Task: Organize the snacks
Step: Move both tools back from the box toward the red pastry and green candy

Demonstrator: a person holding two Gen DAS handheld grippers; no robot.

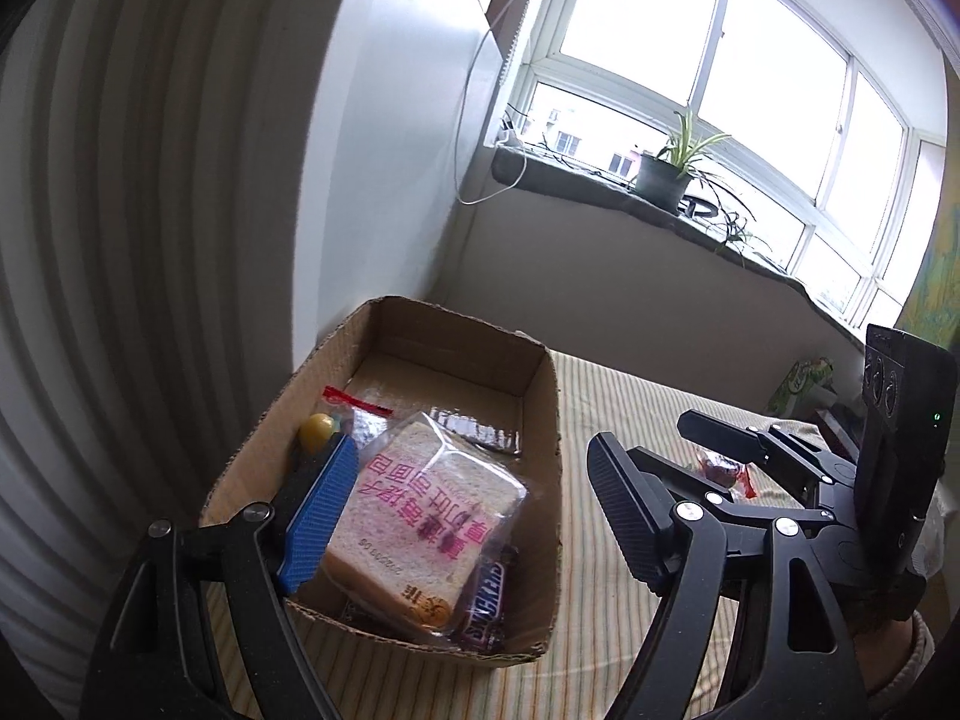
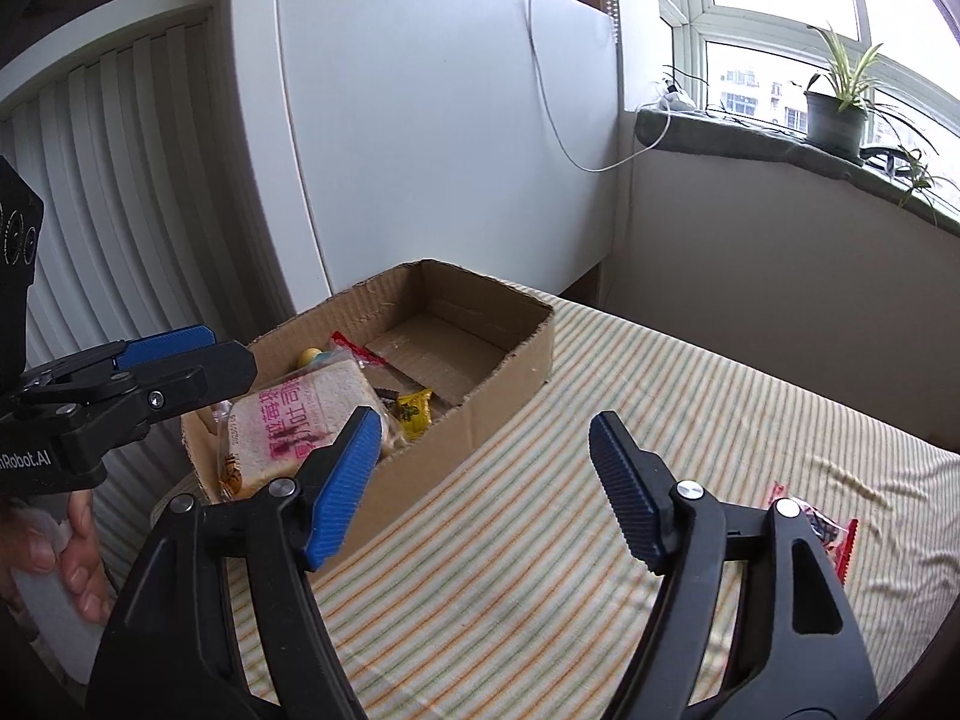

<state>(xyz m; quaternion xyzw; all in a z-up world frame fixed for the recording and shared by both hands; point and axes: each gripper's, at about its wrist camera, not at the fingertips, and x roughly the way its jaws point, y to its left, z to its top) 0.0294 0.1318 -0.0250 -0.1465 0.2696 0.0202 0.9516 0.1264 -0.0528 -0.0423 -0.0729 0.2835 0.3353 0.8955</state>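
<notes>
Both grippers, left gripper and right gripper, sit wide apart holding nothing, with the bread pack in the cardboard box at lower centre, red snack packet lower right on the striped bed.

Cardboard box on the striped cloth holds bagged bread; right gripper jaws apart, empty.

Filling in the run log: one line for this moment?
left gripper: open, empty | right gripper: open, empty | box: bread, Snickers inside | red snack: on bedspread
</notes>
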